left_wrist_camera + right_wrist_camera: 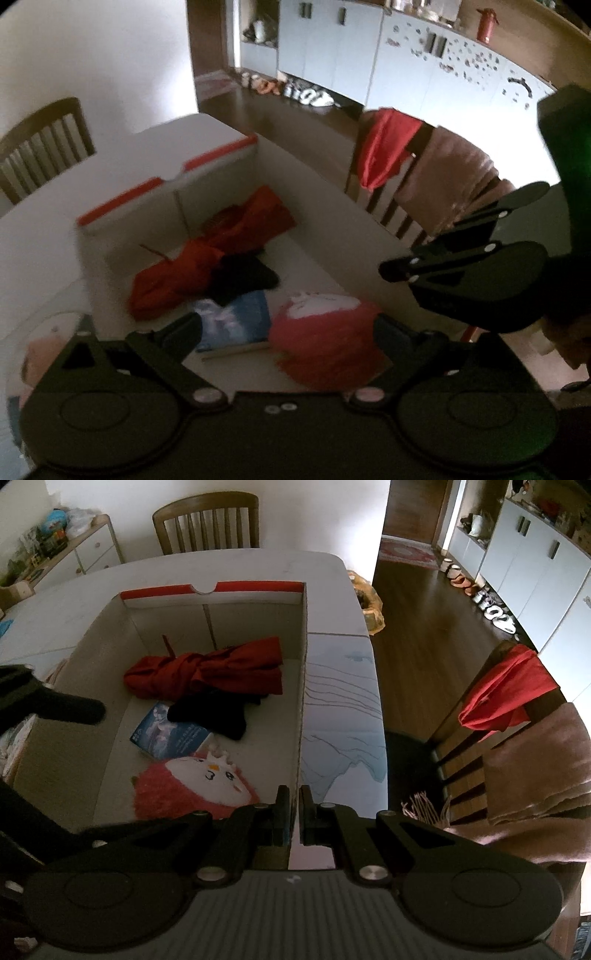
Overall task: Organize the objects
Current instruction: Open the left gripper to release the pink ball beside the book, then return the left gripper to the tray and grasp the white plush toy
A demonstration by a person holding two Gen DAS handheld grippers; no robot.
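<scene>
An open white cardboard box [207, 603] with a red strip on its far rim stands on the table. Inside lie a knotted red cloth [207, 672], a black cloth [218, 712], a blue packet [166, 736] and a pink plush with a white face [199, 786]. My right gripper [294, 797] is shut on the box's right wall near the front corner. My left gripper [288, 328] hovers above the plush [325, 343] and blue packet [240, 317], wide open with nothing between its fingers. In the left wrist view the right gripper [395, 269] shows at the box's right wall.
The white table [343, 686] has drawn lines to the right of the box. A wooden chair [207, 520] stands at the far side. Another chair at the right carries a red cloth [506, 690] and a brown blanket [535, 764]. Shoes [491, 605] line the cabinets.
</scene>
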